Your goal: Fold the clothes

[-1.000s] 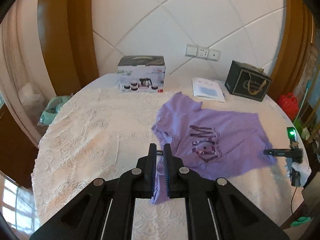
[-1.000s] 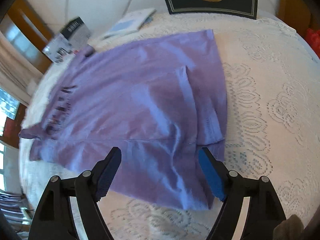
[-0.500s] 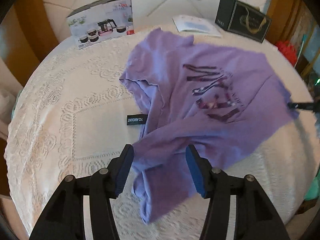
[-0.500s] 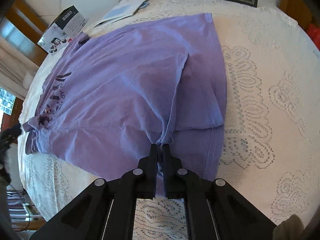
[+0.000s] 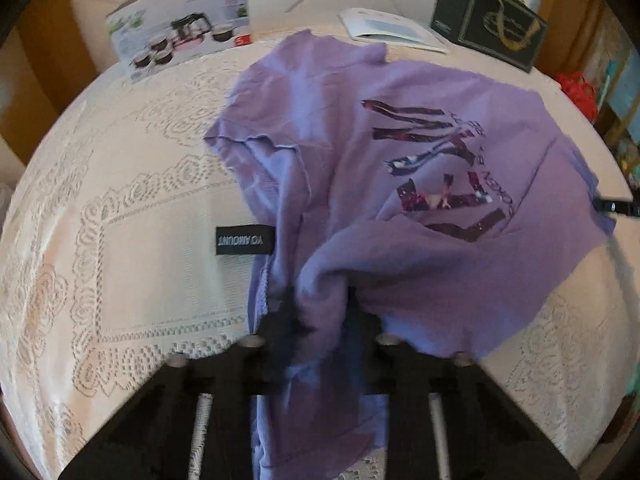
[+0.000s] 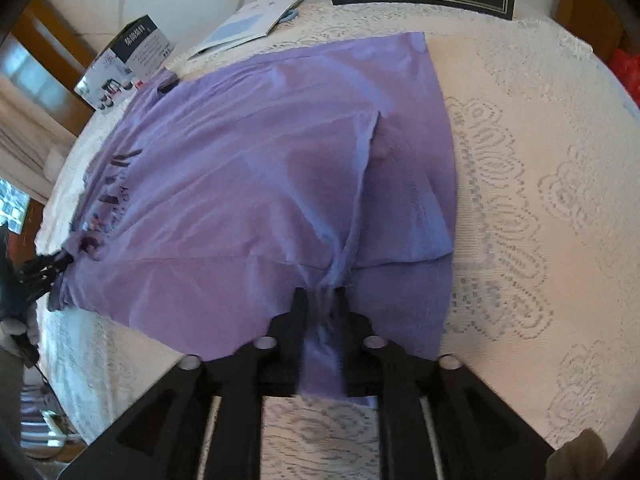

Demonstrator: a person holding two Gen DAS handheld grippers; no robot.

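A purple T-shirt (image 5: 400,184) with a dark print lies spread on the round lace-covered table (image 5: 132,240). My left gripper (image 5: 318,300) is closed on a bunched fold of the shirt near its collar end; the view is motion-blurred. A black neck label (image 5: 244,240) sticks out beside it. My right gripper (image 6: 320,300) is shut on the shirt's hem (image 6: 320,272), with cloth hanging between the fingers. The shirt fills the right wrist view (image 6: 260,168). The left gripper shows at that view's far left edge (image 6: 44,268).
At the table's back stand a printed teapot-set box (image 5: 184,40), a white booklet (image 5: 392,30) and a black gift bag (image 5: 488,34). The same box (image 6: 124,60) and booklet (image 6: 252,20) show in the right wrist view. Wall sockets and wooden panels lie behind.
My left gripper let go, opened, moved over the shirt and closed on a bunched fold. My right gripper closed on the hem and holds it, the cloth now pulled up slightly.
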